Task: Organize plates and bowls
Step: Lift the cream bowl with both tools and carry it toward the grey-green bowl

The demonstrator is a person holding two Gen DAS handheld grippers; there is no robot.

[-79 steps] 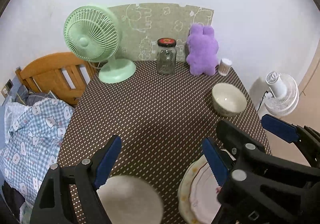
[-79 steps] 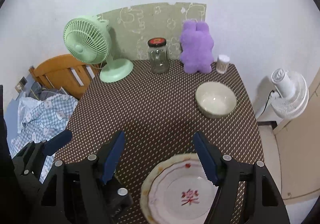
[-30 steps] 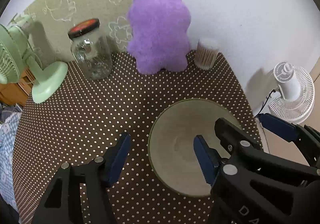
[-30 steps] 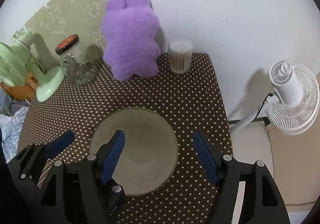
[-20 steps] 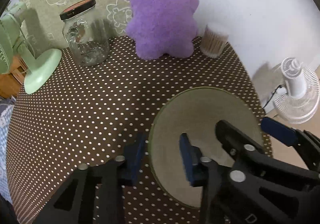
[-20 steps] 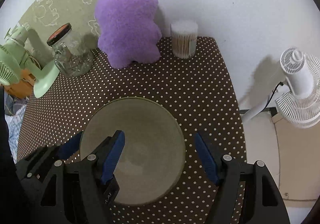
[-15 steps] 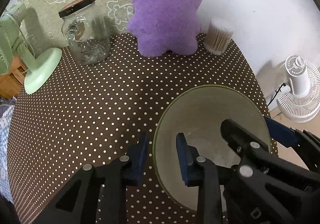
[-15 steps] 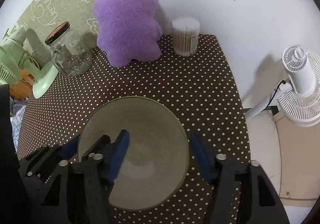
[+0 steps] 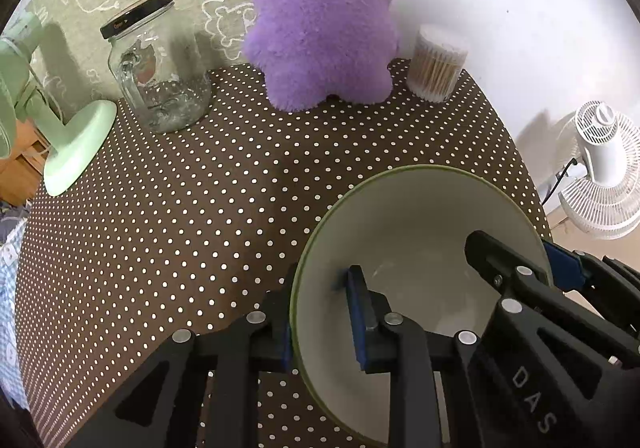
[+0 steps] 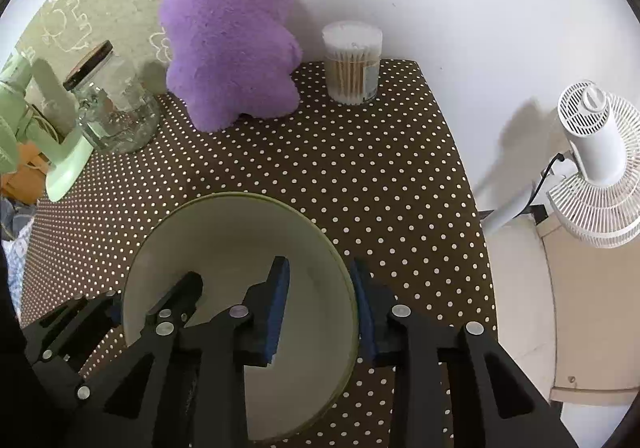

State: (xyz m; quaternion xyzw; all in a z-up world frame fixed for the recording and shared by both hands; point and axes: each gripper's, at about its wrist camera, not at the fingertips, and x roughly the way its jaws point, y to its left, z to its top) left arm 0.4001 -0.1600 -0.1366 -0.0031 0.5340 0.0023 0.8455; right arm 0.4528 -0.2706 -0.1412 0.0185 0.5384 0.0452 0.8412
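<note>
A cream bowl [image 9: 420, 240] with a green rim stands on the brown dotted table [image 9: 200, 208] near its right edge. My left gripper [image 9: 320, 322] is shut on the bowl's left rim, one finger inside and one outside. In the right wrist view the same bowl [image 10: 232, 248] has its right rim between the fingers of my right gripper [image 10: 320, 304]. Those jaws are closing, and the inner pad [image 10: 278, 300] still stands a little off the wall. Each gripper shows at the edge of the other's view. No plate is in sight.
Along the back wall stand a purple plush toy [image 9: 320, 16], a lidded glass jar [image 9: 160, 68], a tub of cotton swabs [image 9: 438, 64] and a green fan's base [image 9: 76, 144]. A white floor fan [image 10: 592, 164] stands beyond the table's right edge.
Both grippers have sunk onto the bowl. The left jaws went from wide to shut on the left rim. The right jaws have narrowed around the right rim.
</note>
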